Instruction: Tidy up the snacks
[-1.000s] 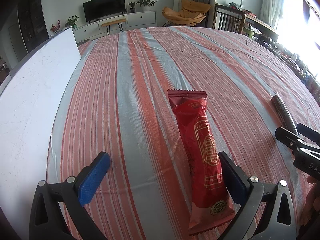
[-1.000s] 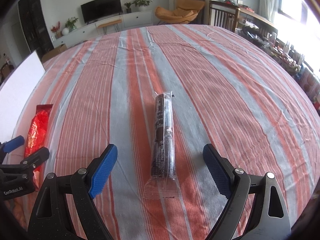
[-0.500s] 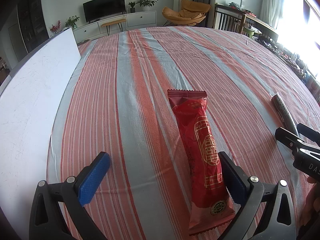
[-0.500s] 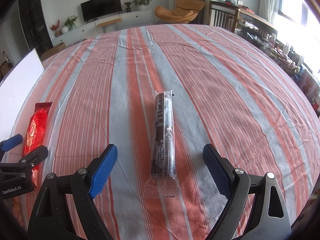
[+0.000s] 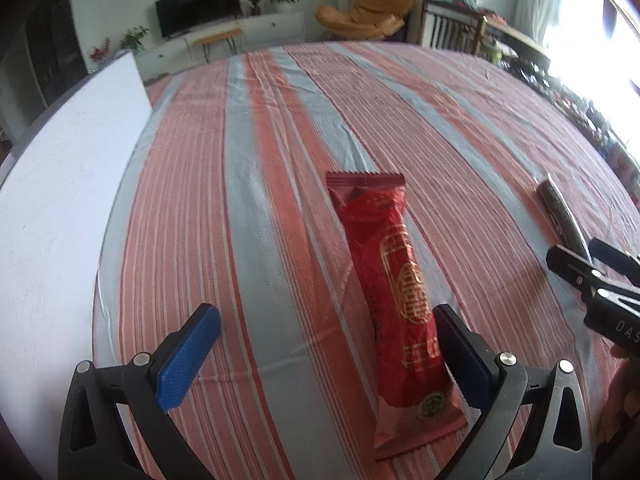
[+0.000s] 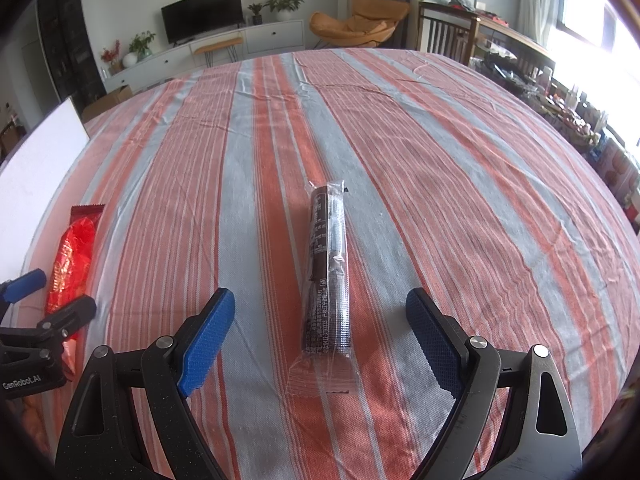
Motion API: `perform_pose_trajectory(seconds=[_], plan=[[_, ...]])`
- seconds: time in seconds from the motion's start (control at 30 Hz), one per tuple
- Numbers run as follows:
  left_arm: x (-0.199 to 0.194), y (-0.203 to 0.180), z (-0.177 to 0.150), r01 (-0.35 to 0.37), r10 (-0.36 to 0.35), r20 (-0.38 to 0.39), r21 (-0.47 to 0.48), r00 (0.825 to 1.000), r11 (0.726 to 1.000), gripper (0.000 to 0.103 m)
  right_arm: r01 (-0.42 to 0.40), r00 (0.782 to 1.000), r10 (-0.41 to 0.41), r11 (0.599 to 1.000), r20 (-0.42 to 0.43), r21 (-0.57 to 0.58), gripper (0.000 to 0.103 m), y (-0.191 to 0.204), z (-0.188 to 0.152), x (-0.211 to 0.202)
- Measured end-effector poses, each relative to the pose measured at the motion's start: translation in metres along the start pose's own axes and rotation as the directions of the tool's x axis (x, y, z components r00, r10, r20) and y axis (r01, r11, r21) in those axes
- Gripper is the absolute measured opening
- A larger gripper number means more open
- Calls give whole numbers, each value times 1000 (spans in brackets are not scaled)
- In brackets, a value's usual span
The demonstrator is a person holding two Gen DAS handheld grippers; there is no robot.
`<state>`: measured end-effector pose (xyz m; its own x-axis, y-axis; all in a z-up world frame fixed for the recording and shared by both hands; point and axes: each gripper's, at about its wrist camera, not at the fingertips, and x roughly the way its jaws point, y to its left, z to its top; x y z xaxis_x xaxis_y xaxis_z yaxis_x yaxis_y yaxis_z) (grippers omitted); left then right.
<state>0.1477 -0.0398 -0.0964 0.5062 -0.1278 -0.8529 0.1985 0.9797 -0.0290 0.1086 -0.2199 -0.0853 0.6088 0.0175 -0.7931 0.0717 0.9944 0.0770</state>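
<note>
A long red snack pack (image 5: 394, 292) with gold print lies on the striped tablecloth, its near end beside the right finger of my open left gripper (image 5: 326, 350). The same red pack (image 6: 72, 258) shows at the left of the right wrist view. A dark brown snack roll (image 6: 328, 268) in clear wrap lies lengthwise between the fingers of my open right gripper (image 6: 320, 336), touching neither. That roll (image 5: 558, 212) also appears at the right edge of the left wrist view, beyond the right gripper's black frame.
A white board (image 5: 60, 200) lies along the table's left side. The red-and-grey striped cloth (image 6: 440, 160) stretches far ahead. Beyond the table stand a TV cabinet (image 6: 240, 42), an orange chair (image 6: 356, 24) and cluttered shelves at the right.
The left wrist view has shifted slightly, with some blur, so the left gripper has moved a little. Both snacks lie where they were. Both grippers stay open.
</note>
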Motion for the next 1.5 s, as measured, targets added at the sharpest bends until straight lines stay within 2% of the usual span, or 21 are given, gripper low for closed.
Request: perform_pose_trajectory(seconds=[0.13, 0.23, 0.3, 0.4, 0.43, 0.47, 0.5, 0.53, 0.67, 0.8, 0.83, 0.87, 0.97, 1.07, 1.1, 1.2, 1.23, 1.27, 1.3, 1.37, 1.5], plan=[[-4, 6, 6, 102, -104, -46, -44, 994, 994, 102, -198, 968, 225, 957, -111, 211, 86, -50, 24, -7], [-5, 7, 8, 85, -88, -49, -56, 995, 995, 95, -153, 952, 226, 935, -207, 319, 87, -76, 45, -8], [-5, 1, 8, 56, -58, -50, -29, 997, 998, 86, -135, 934, 218, 948, -282, 287, 87, -69, 53, -5], [-7, -7, 7, 37, -36, -40, 7, 999, 999, 66, -95, 945, 142, 981, -293, 167, 86, -37, 57, -3], [-10, -7, 6, 16, -16, -28, 13, 999, 1000, 51, -71, 951, 106, 989, -291, 128, 83, -27, 57, 0], [-12, -7, 6, 16, -16, -19, 16, 1000, 1000, 22, -42, 952, 69, 994, -298, 97, 68, -18, 55, 4], [-15, -6, 5, 49, -49, -22, 8, 999, 999, 20, -21, 947, 45, 997, -319, 81, 52, -12, 52, 11], [-20, -3, 3, 88, -88, -24, -12, 996, 996, 14, -24, 936, 56, 995, -347, 96, 20, -10, 47, 17], [-63, 5, -12, 191, -190, 36, -37, 981, 981, 13, -41, 949, 77, 992, -307, 122, 19, -12, 33, 4], [-132, 24, -28, 332, -322, 114, -78, 940, 940, 13, -178, 953, 222, 961, -207, 211, 18, -8, 30, -43], [-150, 28, -28, 354, -341, 142, -82, 929, 932, 13, -227, 946, 270, 948, -180, 225, 16, 0, 32, -57], [-168, 34, -29, 374, -356, 172, -86, 919, 924, 13, -288, 932, 327, 929, -153, 232, 4, 9, 36, -70], [-223, 61, -31, 411, -369, 285, -106, 885, 905, 13, -467, 869, 488, 863, -80, 191, 4, 60, 53, -114], [-267, 102, -32, 373, -292, 394, -146, 871, 916, 13, -579, 807, 587, 808, -59, 112, 4, 123, 67, -144], [-277, 116, -33, 346, -252, 415, -168, 874, 923, 13, -592, 800, 597, 801, -51, 86, 4, 139, 70, -152], [-294, 159, -44, 278, -150, 442, -240, 884, 930, 13, -511, 859, 510, 859, -46, -23, 9, 169, 82, -160], [-297, 175, -50, 258, -121, 443, -265, 889, 929, 13, -468, 880, 463, 883, -108, -27, 29, 170, 81, -147], [-300, 184, -55, 246, -102, 444, -280, 890, 928, 13, -422, 895, 414, 906, -164, -18, 59, 167, 74, -134], [-301, 192, -60, 235, -86, 444, -292, 892, 927, 13, -353, 913, 343, 936, -220, -5, 63, 160, 63, -114], [-299, 204, -69, 211, -56, 440, -311, 896, 927, 13, -255, 920, 244, 967, -307, 4, 59, 147, 36, -80], [-284, 213, -75, 212, -60, 419, -327, 906, 921, 13, -152, 888, 130, 988, -441, -16, 38, 136, -16, -17]])
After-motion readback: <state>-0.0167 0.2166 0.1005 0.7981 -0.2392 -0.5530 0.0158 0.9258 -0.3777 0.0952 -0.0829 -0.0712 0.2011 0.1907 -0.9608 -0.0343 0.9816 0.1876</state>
